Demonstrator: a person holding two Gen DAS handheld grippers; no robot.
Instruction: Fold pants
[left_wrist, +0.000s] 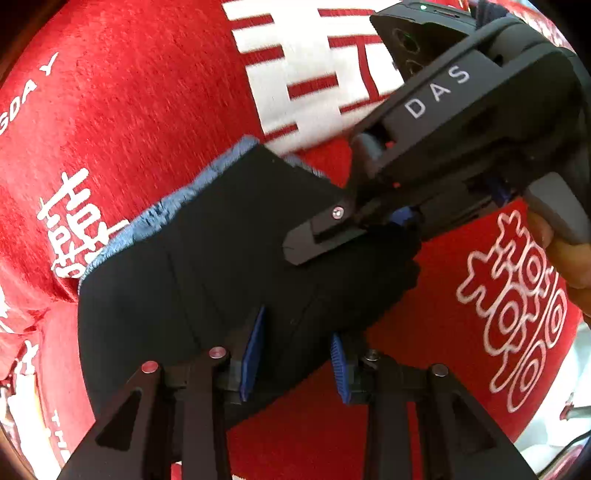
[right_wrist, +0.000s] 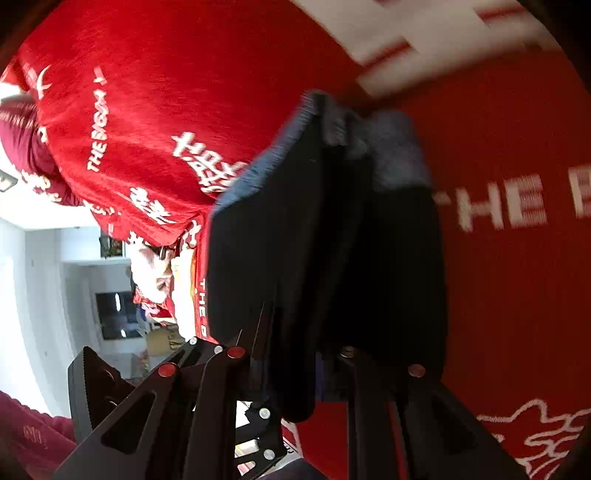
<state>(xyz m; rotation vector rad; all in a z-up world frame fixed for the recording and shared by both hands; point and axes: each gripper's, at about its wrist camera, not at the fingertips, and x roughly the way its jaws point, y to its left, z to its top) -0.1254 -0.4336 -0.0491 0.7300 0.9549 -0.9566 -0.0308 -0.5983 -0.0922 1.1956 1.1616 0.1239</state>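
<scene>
The pants (left_wrist: 207, 258) are dark navy with a lighter blue frayed edge, bunched into a thick fold above a red blanket (left_wrist: 140, 103). My left gripper (left_wrist: 295, 354) is shut on the pants; its blue pads (left_wrist: 253, 354) press into the cloth. My right gripper (left_wrist: 373, 218) shows in the left wrist view at the upper right, its fingers clamped on the far end of the pants. In the right wrist view the pants (right_wrist: 332, 240) fill the centre and hang between the fingers of my right gripper (right_wrist: 295, 354), which is shut on them.
The red blanket with white lettering and a white striped patch (left_wrist: 306, 70) covers the surface below. In the right wrist view its edge (right_wrist: 155, 221) falls off at the left, with a white room and a dark screen (right_wrist: 118, 314) beyond. The left gripper's body (right_wrist: 122, 398) is at the lower left.
</scene>
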